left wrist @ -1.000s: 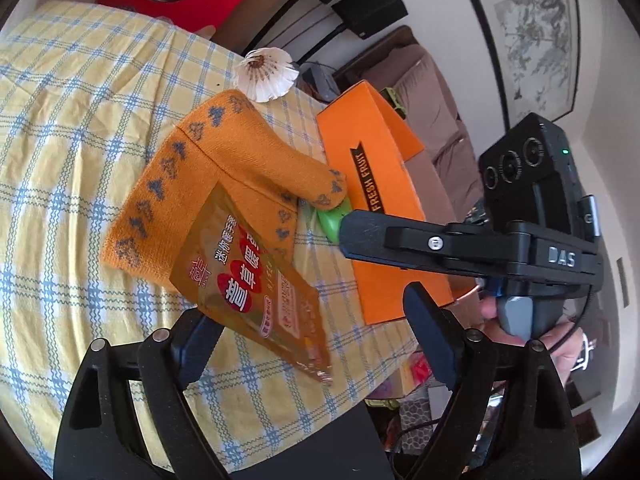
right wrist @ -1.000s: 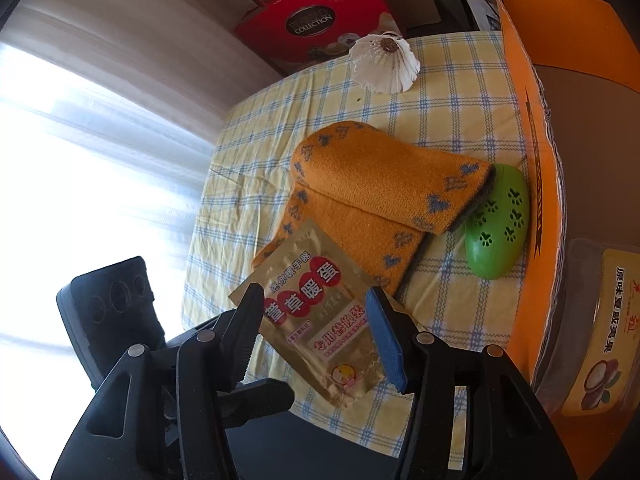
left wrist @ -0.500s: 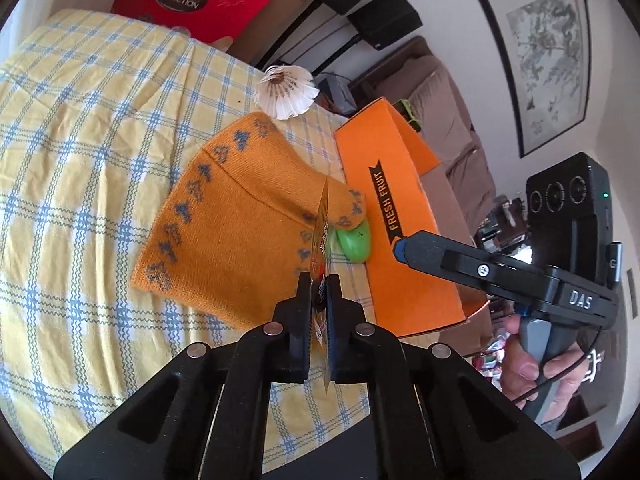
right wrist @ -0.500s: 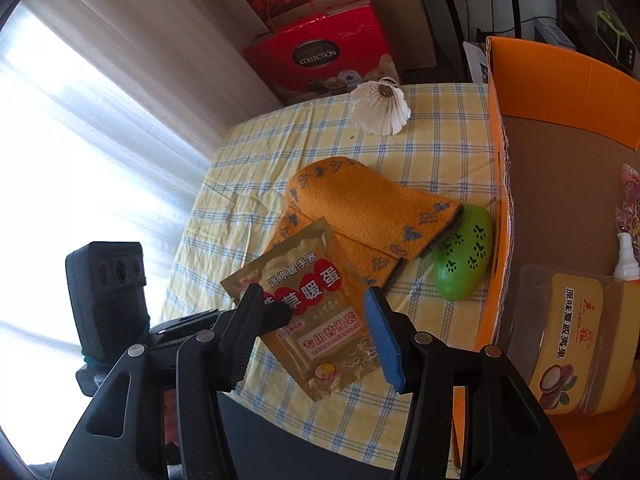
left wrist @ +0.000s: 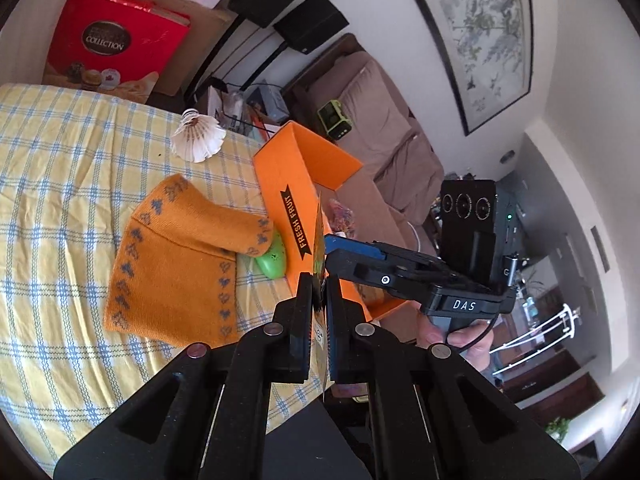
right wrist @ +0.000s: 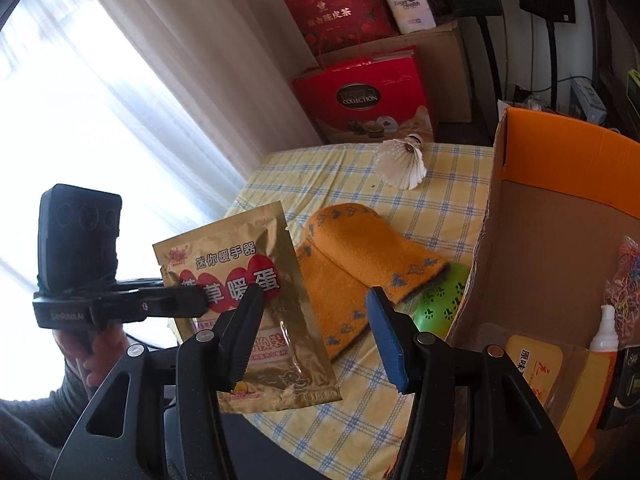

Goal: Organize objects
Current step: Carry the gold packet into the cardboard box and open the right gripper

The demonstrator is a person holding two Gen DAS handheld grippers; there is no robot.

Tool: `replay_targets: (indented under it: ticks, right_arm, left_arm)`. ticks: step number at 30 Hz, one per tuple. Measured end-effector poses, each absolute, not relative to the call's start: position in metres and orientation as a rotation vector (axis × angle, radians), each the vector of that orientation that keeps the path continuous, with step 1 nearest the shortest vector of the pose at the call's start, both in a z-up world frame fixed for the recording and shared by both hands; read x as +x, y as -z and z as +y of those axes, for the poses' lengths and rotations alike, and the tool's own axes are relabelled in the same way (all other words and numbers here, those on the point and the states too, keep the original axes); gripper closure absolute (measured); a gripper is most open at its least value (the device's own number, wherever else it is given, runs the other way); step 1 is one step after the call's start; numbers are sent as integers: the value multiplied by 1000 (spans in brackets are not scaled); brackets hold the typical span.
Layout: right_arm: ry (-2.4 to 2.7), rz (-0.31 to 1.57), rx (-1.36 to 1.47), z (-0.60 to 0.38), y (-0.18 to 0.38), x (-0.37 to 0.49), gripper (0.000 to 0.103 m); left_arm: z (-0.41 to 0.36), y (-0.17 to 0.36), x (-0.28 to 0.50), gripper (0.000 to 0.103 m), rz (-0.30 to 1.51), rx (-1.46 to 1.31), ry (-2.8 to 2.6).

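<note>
Item: gold foil sachet (right wrist: 248, 304) with red Chinese lettering. You are holding it off the table, pinched edge-on in your left gripper (left wrist: 319, 300), whose jaws are closing flat on the foil. In the right wrist view it is hanging at about 9 o'clock of centre, upright and slightly tilted.

Right gripper (right wrist: 314, 318): standing wide with nothing between its fingers, hovering just beside the sachet.

Surroundings: orange knitted mitten (right wrist: 360, 264) lying on the yellow checked tablecloth (left wrist: 60, 168), its tip overlapping a green perforated egg-shaped case (right wrist: 440, 304); white shuttlecock (right wrist: 402, 160) toward 12 o'clock; orange "FRESH FRUIT" box (left wrist: 296, 184) at 3 o'clock, already holding a yellow packet (right wrist: 534, 364), a white-capped bottle (right wrist: 606, 332) and a bag of coloured bands (right wrist: 626, 280).

Step in hand, by my reading: you are carrying the sachet toward the box. Next move calls for swinging it over the box wall toward 3 o'clock (clearing the rim and your right gripper), then releasing inside.
</note>
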State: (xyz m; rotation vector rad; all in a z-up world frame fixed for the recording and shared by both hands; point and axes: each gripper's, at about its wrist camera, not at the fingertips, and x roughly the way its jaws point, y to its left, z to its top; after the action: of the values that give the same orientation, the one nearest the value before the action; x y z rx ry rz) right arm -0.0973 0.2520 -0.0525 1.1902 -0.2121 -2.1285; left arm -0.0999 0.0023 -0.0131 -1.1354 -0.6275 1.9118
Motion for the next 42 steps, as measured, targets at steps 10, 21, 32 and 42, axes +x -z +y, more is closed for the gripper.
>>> replay_targets:
  ticks: [10, 21, 32, 42]
  right_arm:
    - [1937, -399, 1087, 279, 49, -88, 47]
    - [2044, -444, 1095, 321, 36, -91, 58]
    - [2221, -446, 1155, 397, 20, -81, 58]
    - [2345, -548, 1252, 473, 30, -74, 58]
  left_arm:
    - [11, 8, -109, 98, -694, -1118, -1778]
    - [65, 2, -142, 98, -718, -1168, -1765]
    - [164, -4, -161, 98, -654, -1219, -1689]
    - [244, 20, -165, 98, -704, -1269, -1591]
